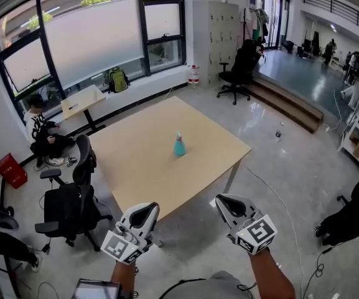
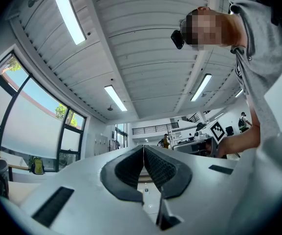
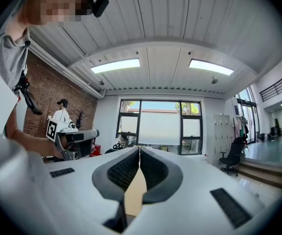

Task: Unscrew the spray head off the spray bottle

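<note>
— Fingers of your left gripper: pads closed flat against each other, nothing between them. Do you read the right the same way?
— Yes. On your right gripper the fingers also meet, and they are empty. You hold both grippers low and close to your body, over the grey floor. The left one is by the nearest corner of the counter.
— And the task's thing?
— The spray bottle stands upright near the middle of the counter, well apart from both of your grippers. Its spray head is on top, and nothing touches it.
— Beyond that?
— To your left, black office chairs stand beside the counter. Farther off, a seated person is at a small desk under the large windows. A green backpack leans below the sill. At the far wall there are grey lockers and another black chair near the steps.
</note>
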